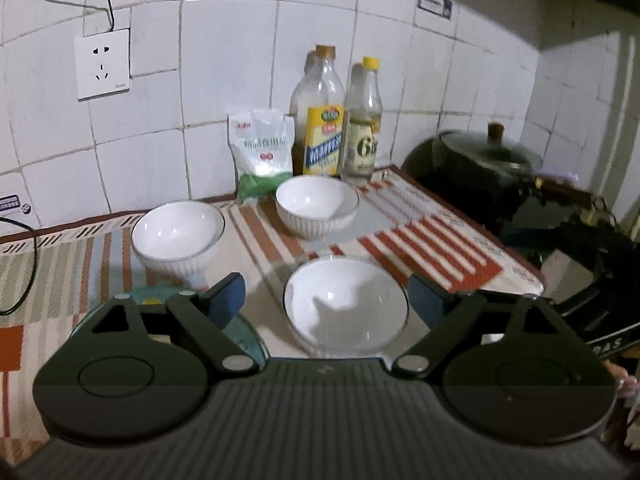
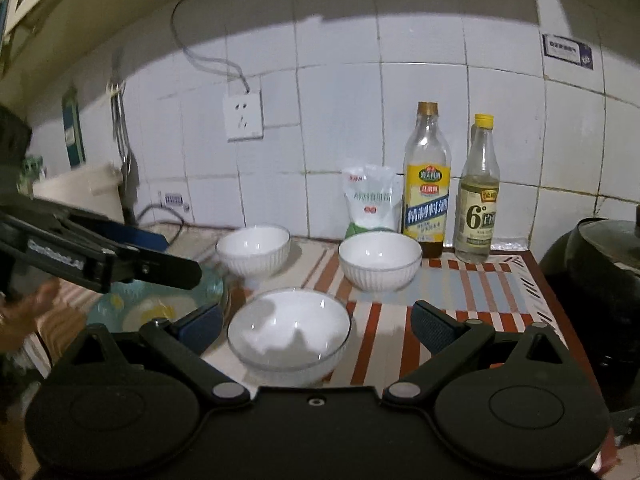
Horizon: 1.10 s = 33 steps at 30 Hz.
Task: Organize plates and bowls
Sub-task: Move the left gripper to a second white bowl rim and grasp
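Three white ribbed bowls stand on a striped mat. The near bowl (image 1: 346,306) (image 2: 289,334) sits between the open fingers of my left gripper (image 1: 326,300), untouched. It also lies just ahead of my open, empty right gripper (image 2: 318,326). The left bowl (image 1: 178,236) (image 2: 254,250) and the far bowl (image 1: 317,206) (image 2: 380,260) stand behind it. A teal patterned glass plate (image 1: 248,332) (image 2: 160,300) lies at the left, partly hidden under the left gripper, which shows in the right wrist view (image 2: 176,258).
Two bottles (image 1: 320,120) (image 1: 362,128) and a white bag (image 1: 262,148) stand against the tiled wall. A black lidded pot (image 1: 480,164) sits on the stove at the right. A wall socket (image 1: 103,63) and a cable hang at the left.
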Tool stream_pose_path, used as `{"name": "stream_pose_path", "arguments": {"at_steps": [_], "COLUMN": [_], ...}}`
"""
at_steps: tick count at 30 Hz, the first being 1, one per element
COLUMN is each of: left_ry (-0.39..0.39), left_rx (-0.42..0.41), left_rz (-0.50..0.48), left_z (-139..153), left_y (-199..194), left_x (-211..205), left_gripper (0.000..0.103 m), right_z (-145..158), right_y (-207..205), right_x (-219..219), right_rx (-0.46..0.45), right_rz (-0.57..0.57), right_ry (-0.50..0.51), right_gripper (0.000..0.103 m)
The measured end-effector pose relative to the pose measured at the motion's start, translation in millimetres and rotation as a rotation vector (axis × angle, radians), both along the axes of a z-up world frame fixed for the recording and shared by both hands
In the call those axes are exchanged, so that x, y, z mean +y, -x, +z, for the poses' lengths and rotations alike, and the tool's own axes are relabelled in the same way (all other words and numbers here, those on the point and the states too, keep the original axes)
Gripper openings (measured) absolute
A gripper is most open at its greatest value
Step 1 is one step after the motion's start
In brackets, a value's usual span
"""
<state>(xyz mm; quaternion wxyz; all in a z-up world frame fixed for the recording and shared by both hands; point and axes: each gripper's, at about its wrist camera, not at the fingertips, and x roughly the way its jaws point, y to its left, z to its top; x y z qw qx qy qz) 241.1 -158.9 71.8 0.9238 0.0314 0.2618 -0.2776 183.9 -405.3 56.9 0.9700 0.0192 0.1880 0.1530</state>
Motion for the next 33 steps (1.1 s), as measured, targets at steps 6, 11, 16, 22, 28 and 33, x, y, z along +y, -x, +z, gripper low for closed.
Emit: {"name": "stream_pose_path", "arguments": {"at_steps": [6, 11, 16, 22, 28, 33], "left_ry": [0.04, -0.001, 0.022, 0.029, 0.034, 0.053], "left_rx": [0.012, 0.039, 0.14, 0.21, 0.238, 0.247], "left_rz": [0.013, 0.075, 0.112, 0.137, 0.154, 0.152], "left_z": [-4.1, -16.7, -30.6, -45.8, -57.4, -59.4], "left_y": [-46.5, -90.3, -136.7, -172.1, -190.4, -201.8], "left_x": [-10.8, -23.7, -34.7, -51.7, -61.4, -63.7], "left_gripper": [0.086, 0.078, 0.068, 0.06, 0.052, 0.042], "right_z": [-4.2, -17.4, -31.1, -44.1, -55.1, -62.6], "right_y": [-48.4, -101.2, -146.8, -187.1, -211.0, -227.1], "right_x": [-27.0, -50.1, -56.4, -61.3, -70.4, -70.5], "right_rx": [0.045, 0.151, 0.217, 0.274, 0.308, 0.338], "right_rz": [-0.003, -0.019, -0.058, -0.118, -0.161, -0.148], "right_ry": [-0.114, -0.225, -0.264, -0.287, -0.314, -0.317], "right_gripper": [0.101, 0.082, 0.068, 0.06, 0.05, 0.043]}}
